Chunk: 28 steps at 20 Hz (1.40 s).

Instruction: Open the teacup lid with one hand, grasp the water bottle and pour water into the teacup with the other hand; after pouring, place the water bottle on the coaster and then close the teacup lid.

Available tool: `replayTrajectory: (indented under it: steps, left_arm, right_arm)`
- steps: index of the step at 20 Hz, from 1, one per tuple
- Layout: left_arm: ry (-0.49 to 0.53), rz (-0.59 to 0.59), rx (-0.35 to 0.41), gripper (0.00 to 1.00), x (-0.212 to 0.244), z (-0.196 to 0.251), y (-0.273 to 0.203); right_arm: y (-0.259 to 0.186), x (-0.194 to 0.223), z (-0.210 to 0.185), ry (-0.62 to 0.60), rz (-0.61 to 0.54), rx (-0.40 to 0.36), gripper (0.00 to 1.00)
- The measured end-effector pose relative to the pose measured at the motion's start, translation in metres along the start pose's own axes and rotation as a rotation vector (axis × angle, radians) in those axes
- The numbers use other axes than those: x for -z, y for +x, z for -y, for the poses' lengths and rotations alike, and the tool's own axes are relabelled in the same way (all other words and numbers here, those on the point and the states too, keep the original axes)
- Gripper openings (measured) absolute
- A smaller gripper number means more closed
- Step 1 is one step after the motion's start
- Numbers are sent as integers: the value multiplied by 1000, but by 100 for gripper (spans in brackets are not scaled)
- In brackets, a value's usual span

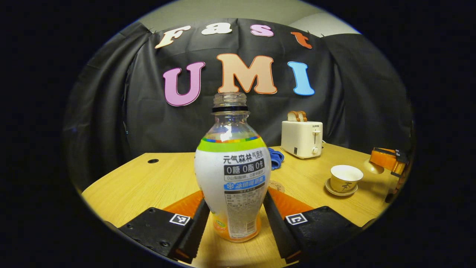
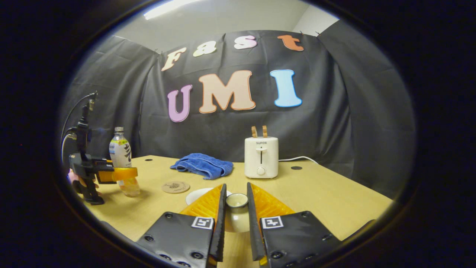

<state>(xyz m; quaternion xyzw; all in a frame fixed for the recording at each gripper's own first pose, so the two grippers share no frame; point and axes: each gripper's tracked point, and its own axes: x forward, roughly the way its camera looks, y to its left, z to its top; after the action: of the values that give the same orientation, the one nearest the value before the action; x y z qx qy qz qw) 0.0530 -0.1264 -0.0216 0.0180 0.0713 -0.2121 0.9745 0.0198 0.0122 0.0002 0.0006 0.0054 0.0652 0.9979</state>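
The water bottle (image 1: 232,167) stands upright on the wooden table (image 1: 148,182), its long axis vertical, exactly between the two fingers of the left gripper (image 1: 233,219); the fingers lie against the lower, narrower part of its body on both sides, so this gripper appears to pinch the bottle near its base. The bottle is clear plastic with a rounded, bulging shape, a glossy printed label around the middle and an open neck with no cap; a little orange liquid shows at the bottom.

The teacup (image 1: 346,178) is a small pale ceramic cup on a saucer (image 1: 340,190), uncovered, and lies to the right of the bottle, nearer the right edge of the table; the coming pour turns on this, since the bottle must go rightward and then tip its neck over the cup.

In the right gripper view the right gripper (image 2: 236,219) holds the lid (image 2: 237,212) between nearly closed fingers; both fingers seem to press its sides. The lid is smooth, pale and rounded, with a ring-shaped knob on top.

The round coaster (image 2: 175,186) lies flat just beside the bottle, toward the middle of the table; behind it rest a soft blue towel (image 2: 202,166) and a white toaster (image 2: 261,156) near the back edge.
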Motion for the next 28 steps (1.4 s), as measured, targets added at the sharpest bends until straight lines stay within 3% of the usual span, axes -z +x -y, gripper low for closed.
replayTrajectory:
  steps: [1, 6, 8, 12, 15, 20, 28]
  left_arm:
    - [4, -4, -6, 67, 2, -2, 2]
    - [27, -23, -34, 57, 4, 0, -1]
    - [94, -38, -51, 50, 2, 3, 1]
    - [313, -2, -148, 47, -26, 0, 6]
    - [565, 48, -197, 47, -50, 6, 12]
    - [922, 80, -201, 47, -67, 30, 28]
    - [1270, 63, -174, 48, -54, 51, 51]
  right_arm:
    - [0, -1, 0, 0, 0, 1, 31]
    - [-3, 0, 8, 0, 0, 21, 33]
    - [-5, -1, 13, 0, 0, 32, 34]
    - [-7, -1, 26, 0, 0, 57, 33]
    - [-7, -2, 38, 0, 1, 86, 31]
    - [-8, -2, 50, 0, 1, 112, 32]
    - [-9, -3, 57, -1, 1, 127, 34]
